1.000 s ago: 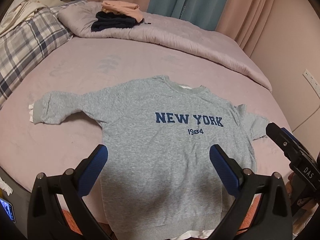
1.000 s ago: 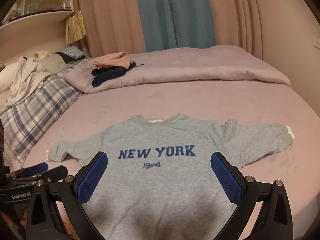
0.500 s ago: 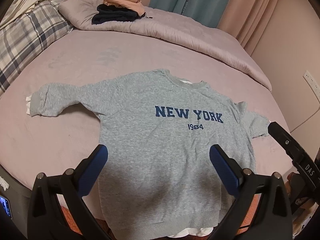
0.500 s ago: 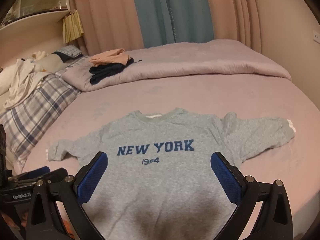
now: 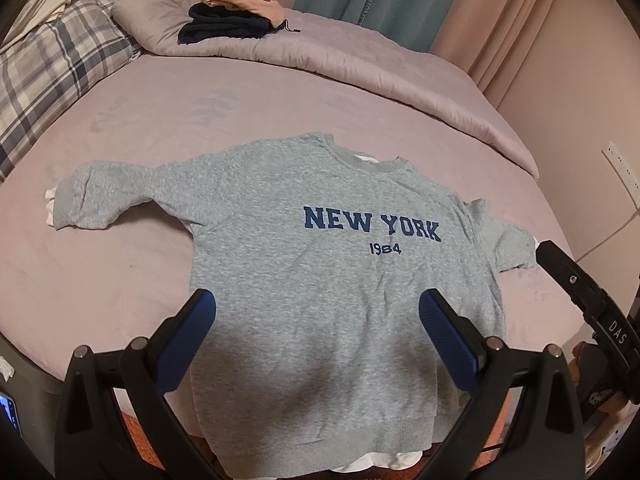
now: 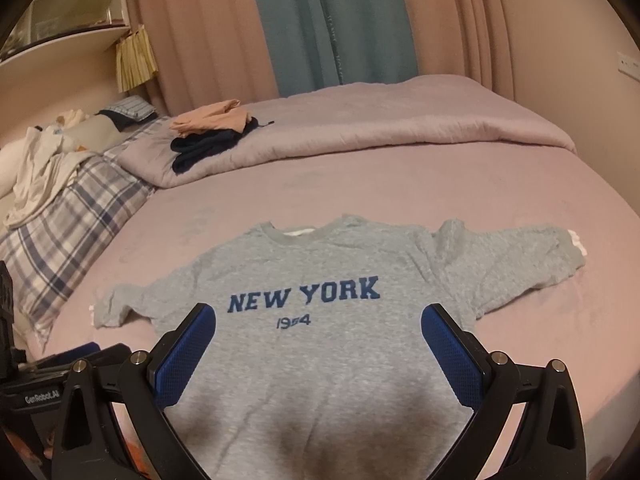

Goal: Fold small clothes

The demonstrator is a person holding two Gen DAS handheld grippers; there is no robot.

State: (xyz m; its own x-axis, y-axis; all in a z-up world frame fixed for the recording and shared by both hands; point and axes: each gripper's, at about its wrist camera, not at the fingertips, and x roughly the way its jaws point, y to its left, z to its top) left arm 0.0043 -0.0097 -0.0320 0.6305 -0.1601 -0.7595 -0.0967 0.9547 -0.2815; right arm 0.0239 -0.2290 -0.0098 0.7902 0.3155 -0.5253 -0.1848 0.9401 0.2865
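Note:
A small grey sweatshirt (image 5: 320,280) with blue "NEW YORK 1984" lettering lies flat, front up, on the pink bed, both sleeves spread out; it also shows in the right wrist view (image 6: 320,320). A white garment peeks out at its collar, cuffs and hem. My left gripper (image 5: 318,320) is open and empty, held above the sweatshirt's lower half. My right gripper (image 6: 319,332) is open and empty, also above the lower half. The right gripper's body (image 5: 588,304) shows at the right edge of the left wrist view.
A folded pile, a peach garment on a dark navy one (image 5: 232,16), sits on the rolled lilac duvet (image 5: 360,60) at the far side. A plaid pillow (image 5: 48,64) lies at the left. The bed's near edge (image 5: 24,344) runs below my grippers.
Both grippers have moved slightly forward and down over the sweatshirt, so it sits a little lower and larger in view. The sweatshirt has not moved. Both stay open.

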